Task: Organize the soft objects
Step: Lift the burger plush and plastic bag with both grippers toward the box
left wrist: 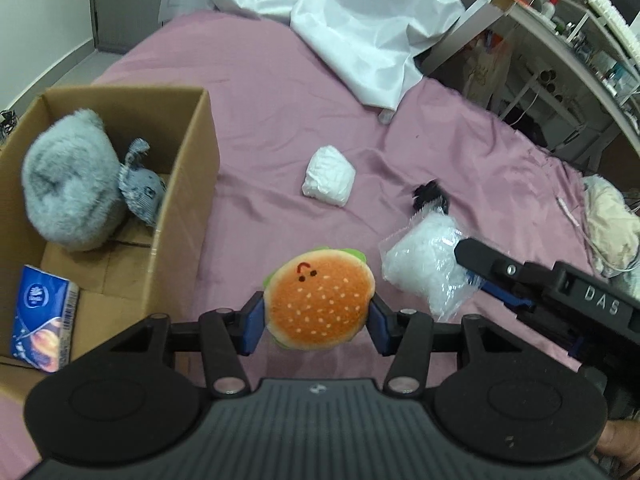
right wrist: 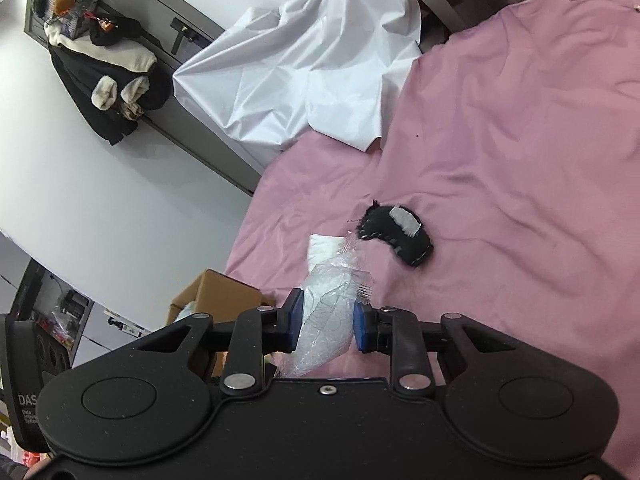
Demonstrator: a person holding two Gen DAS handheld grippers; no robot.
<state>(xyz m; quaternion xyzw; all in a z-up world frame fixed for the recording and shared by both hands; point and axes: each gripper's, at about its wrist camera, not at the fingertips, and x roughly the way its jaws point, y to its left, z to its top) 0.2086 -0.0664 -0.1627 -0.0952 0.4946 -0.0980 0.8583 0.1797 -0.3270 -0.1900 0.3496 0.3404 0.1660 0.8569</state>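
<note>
With the left gripper (left wrist: 320, 312) clamped on the plush burger (left wrist: 320, 300) just right of the cardboard box (left wrist: 188, 184) and the right gripper (right wrist: 326, 322) pinching the clear plastic bag (right wrist: 328, 316) above the pink bedsheet (right wrist: 500, 160), both loads seem ready to carry over the box and drop in beside the grey plush (left wrist: 68, 188)

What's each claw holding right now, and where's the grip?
Left claw pinches the burger plush across its opposite sides. Right claw pinches the clear plastic bag of white filling across its lower middle.
</note>
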